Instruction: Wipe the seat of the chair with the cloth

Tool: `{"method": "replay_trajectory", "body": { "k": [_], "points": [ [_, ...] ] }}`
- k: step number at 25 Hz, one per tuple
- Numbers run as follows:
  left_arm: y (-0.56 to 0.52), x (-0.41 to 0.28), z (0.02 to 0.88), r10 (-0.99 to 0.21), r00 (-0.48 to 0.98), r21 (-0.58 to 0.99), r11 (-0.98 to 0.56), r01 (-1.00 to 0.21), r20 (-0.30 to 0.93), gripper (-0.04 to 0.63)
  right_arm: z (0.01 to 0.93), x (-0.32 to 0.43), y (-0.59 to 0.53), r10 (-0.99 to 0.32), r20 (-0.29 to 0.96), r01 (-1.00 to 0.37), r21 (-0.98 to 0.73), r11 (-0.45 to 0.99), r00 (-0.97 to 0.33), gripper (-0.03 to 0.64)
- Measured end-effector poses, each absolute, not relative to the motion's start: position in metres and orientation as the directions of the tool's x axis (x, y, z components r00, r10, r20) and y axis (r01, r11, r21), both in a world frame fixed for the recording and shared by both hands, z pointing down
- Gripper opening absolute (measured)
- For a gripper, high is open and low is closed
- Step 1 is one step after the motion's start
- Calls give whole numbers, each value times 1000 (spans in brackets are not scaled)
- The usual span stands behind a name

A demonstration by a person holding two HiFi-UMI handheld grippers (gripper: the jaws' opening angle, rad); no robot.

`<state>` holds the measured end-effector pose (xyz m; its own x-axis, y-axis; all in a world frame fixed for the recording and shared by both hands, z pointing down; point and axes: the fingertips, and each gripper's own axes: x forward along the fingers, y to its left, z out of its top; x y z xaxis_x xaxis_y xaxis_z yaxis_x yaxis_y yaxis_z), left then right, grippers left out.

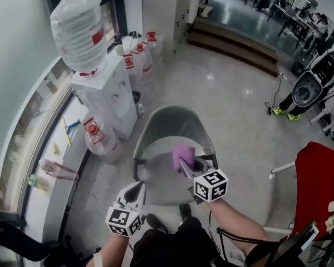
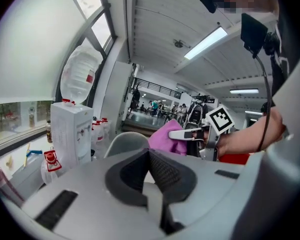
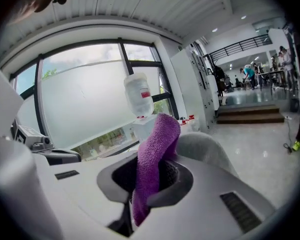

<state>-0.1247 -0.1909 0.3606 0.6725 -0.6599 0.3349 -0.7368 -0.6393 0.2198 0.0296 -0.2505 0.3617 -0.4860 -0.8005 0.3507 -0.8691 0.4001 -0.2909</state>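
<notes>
The grey shell chair (image 1: 172, 124) stands right in front of me, its seat (image 1: 158, 177) below both grippers. My right gripper (image 1: 185, 164) is over the seat's right side, shut on a purple cloth (image 1: 183, 153). In the right gripper view the cloth (image 3: 157, 144) stands up from between the jaws of the right gripper (image 3: 152, 176), with the chair back (image 3: 205, 146) behind it. My left gripper (image 1: 139, 187) is at the seat's left front edge. In its own view the left gripper (image 2: 149, 156) is shut with nothing in it, and the cloth (image 2: 165, 136) shows ahead.
A white water dispenser (image 1: 108, 96) with a big bottle (image 1: 78, 29) stands left of the chair, with several water jugs (image 1: 139, 60) behind it and one jug (image 1: 97, 138) on the floor. A red object (image 1: 317, 177) is at the right. Steps (image 1: 234, 43) rise farther back.
</notes>
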Motion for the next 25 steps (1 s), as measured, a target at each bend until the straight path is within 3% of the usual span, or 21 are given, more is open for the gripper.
{"method": "replay_trajectory", "body": {
  "k": [6,15,25],
  "points": [
    [-193,-128,297,-704,675,111,-669,-735,221,-3,296,42,-228,-856,254,-885,-258,388,-450,37],
    [-195,-149,246,-717,679,118,-669,-734,155,-3,238,55,-195,-916,151,-914,-230,333,-372,37],
    [-187,-139,206,-745,659,97,-652,-752,101,-3,206,68,-182,-901,118,-901,-184,393,-417,37]
  ]
}}
